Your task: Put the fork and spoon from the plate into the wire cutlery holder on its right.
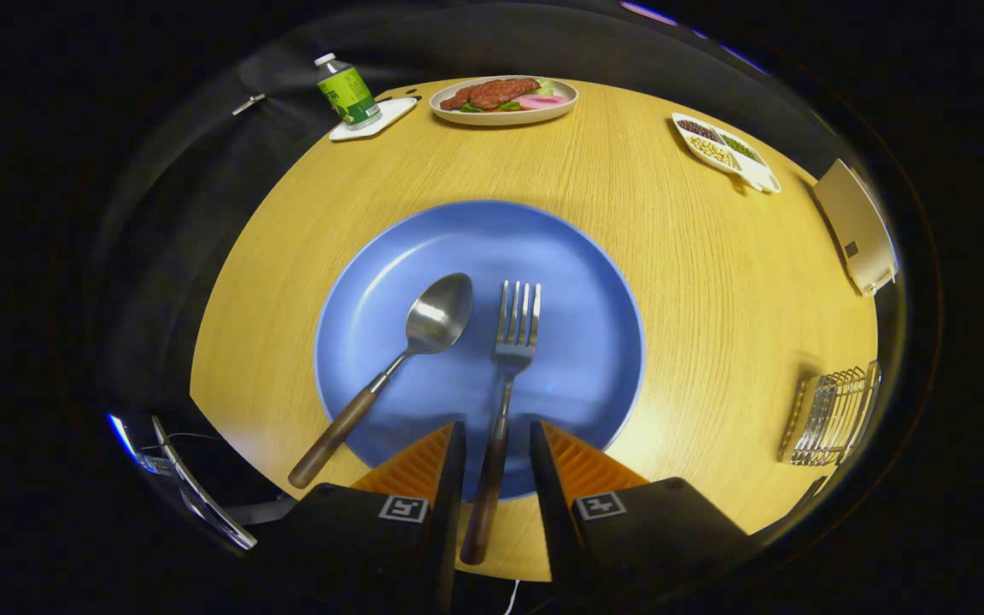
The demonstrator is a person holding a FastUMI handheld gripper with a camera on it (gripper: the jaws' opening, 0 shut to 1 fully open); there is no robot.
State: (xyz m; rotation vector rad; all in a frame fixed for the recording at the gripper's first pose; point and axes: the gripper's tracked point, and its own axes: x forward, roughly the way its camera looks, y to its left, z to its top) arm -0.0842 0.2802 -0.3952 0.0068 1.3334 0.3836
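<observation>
A blue plate (582, 282) lies on the round wooden table just ahead of my fingers. On it rest a spoon (424, 337) and a fork (511, 359), both metal with brown wooden handles that stick out over the plate's near rim. The spoon lies to the left, angled, with its handle left of my fingers. My gripper (496, 440) is open, and the fork's wooden handle runs between the two fingers with a gap on each side. The wire cutlery holder (834, 414) stands to the right of the plate, near the table's edge.
At the table's far side are a plate of food (505, 98), a green bottle (347, 91) on a white coaster and a white divided dish of beans (727, 149). A beige box (855, 226) sits at the right rim. Bare wood separates plate and holder.
</observation>
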